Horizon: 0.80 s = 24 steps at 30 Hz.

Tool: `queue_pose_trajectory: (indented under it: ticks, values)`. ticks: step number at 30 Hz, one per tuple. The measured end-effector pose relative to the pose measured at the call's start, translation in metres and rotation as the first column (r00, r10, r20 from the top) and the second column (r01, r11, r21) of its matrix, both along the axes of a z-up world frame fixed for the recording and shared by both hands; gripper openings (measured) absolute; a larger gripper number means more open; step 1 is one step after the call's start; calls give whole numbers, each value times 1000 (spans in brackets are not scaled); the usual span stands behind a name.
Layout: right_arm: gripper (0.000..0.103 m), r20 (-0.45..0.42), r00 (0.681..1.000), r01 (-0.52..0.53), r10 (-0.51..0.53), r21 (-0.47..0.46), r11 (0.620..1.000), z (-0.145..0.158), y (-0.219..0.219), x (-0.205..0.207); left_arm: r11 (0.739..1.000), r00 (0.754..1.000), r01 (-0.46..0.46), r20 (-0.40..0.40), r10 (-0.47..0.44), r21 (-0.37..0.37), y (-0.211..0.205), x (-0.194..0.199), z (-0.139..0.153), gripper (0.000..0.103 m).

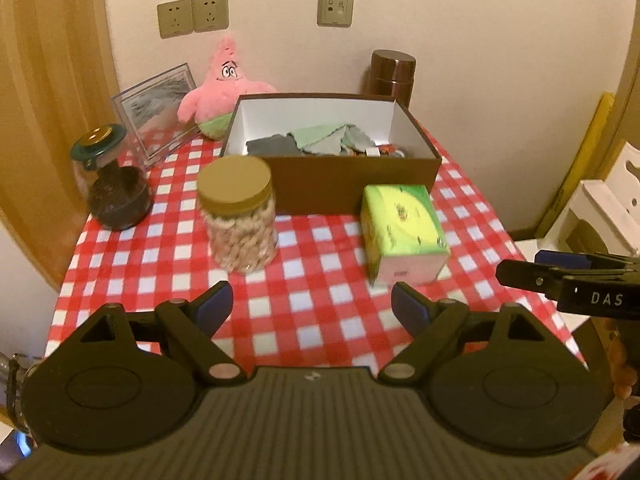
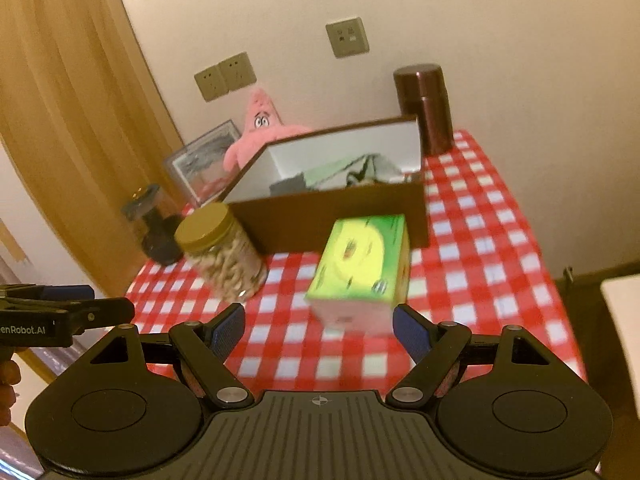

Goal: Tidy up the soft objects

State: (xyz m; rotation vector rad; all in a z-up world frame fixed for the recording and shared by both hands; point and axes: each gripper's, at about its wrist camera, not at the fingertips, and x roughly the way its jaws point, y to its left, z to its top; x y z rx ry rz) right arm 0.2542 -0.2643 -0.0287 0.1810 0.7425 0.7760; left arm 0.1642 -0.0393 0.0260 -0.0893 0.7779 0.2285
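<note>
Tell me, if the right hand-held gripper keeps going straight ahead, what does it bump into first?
Most likely the green tissue pack. The right hand-held gripper is open, and the pack sits just ahead between its fingers, on the checkered tablecloth. The brown box comes behind it. Depth is hard to judge here.

Pink star plush [image 1: 221,87] upright — behind cloth-filled box [image 1: 352,178]
</note>
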Motion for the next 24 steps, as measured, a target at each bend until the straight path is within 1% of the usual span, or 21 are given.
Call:
queue_pose_trajectory:
  ticks: [8, 14, 24]
  values:
    - [81, -26, 1000, 6, -7, -39, 999, -3, 16, -62, 1000, 1000, 22, -14, -22, -4, 9, -55, -3, 85]
    - [81, -37, 999, 3, -5, -66, 998, -6, 26, -103, 999, 999, 30, -24, -30, -16, 18, -88, -8, 85]
    - [81, -60, 998, 8, -14, -94, 996, -6, 33, -147, 998, 998, 40, -39, -42, -48, 24, -129, -18, 85]
